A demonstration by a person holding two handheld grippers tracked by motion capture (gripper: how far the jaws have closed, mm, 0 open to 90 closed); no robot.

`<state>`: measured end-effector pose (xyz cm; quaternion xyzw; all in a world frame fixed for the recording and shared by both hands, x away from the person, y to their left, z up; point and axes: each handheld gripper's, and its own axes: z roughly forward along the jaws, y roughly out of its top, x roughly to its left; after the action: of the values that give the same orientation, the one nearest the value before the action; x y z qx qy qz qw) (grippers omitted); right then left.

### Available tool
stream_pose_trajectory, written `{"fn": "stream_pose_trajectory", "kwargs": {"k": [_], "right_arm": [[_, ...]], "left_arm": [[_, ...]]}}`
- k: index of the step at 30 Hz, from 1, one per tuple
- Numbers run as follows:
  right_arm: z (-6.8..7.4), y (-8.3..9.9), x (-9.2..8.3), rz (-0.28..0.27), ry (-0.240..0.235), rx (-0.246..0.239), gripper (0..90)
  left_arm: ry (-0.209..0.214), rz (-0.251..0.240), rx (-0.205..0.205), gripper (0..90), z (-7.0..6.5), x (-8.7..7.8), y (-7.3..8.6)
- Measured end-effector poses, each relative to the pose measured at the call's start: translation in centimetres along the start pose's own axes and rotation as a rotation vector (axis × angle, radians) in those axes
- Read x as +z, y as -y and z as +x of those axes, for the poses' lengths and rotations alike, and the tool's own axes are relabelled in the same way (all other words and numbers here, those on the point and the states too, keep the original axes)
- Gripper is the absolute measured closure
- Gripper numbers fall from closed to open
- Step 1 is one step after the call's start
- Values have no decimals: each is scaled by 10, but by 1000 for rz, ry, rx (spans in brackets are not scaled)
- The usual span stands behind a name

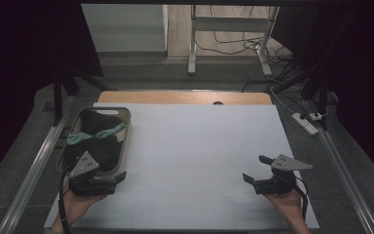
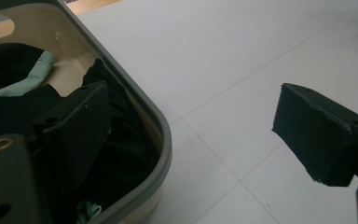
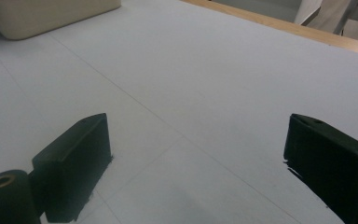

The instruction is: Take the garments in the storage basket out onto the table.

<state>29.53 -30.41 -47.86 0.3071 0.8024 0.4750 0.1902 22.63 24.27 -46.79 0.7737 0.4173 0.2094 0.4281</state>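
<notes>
A tub (image 1: 125,127) sits on the left side of the white table (image 1: 199,146). It is cream inside with a grey rim. The tub is longer than it is wide, and its long side runs from the near edge of the table toward the far edge. A handle hole is cut in its far end. No writing or labels can be read on it.

Dark clothes (image 1: 95,146) fill the tub. A pale green cloth (image 1: 97,134) lies across them, running from side to side.

The left gripper (image 1: 118,178) is at the near end of the tub, in the person's left hand (image 1: 80,204). Its jaws are spread wide. In the left gripper view, one jaw hangs over the dark clothes (image 2: 121,154) inside the tub (image 2: 161,135), and the other jaw is over the bare table. It pinches nothing.

The right gripper (image 1: 255,168) is well apart, on the right side of the table, in the right hand (image 1: 287,202). Its jaws are spread wide too, with only the table (image 3: 191,93) between them.
</notes>
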Motion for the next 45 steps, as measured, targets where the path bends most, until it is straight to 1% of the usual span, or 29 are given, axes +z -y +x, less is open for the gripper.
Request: {"fn": "stream_pose_trajectory", "kwargs": {"k": [4, 6, 10, 15, 17, 22, 28, 34, 45], "right_arm": [[-1, 0, 2, 6, -3, 4, 65], [0, 0, 2, 1, 0, 6, 66], [1, 0, 0, 3, 0, 7, 66], [0, 0, 1, 5, -1, 8, 67], [-1, 0, 2, 3, -5, 16, 67], [-1, 0, 3, 1, -10, 19, 67], [0, 1, 4, 15, -13, 17, 68], [0, 1, 5, 16, -10, 17, 69], [0, 1, 7, 27, -11, 17, 69]], "left_arm": [[-12, 0, 14, 119, -1, -1, -1], [-9, -3, 7, 121, 0, -2, -1], [-3, -5, 6, 121, -1, -3, -3], [7, -7, 16, 122, -3, -3, -7], [13, -11, 21, 123, -5, -4, -10], [15, -13, 24, 123, -5, -7, -15], [15, -19, 27, 124, -6, -11, -22], [18, -22, 17, 124, -4, -13, -28], [13, -17, 6, 125, 3, -15, -32]]}}
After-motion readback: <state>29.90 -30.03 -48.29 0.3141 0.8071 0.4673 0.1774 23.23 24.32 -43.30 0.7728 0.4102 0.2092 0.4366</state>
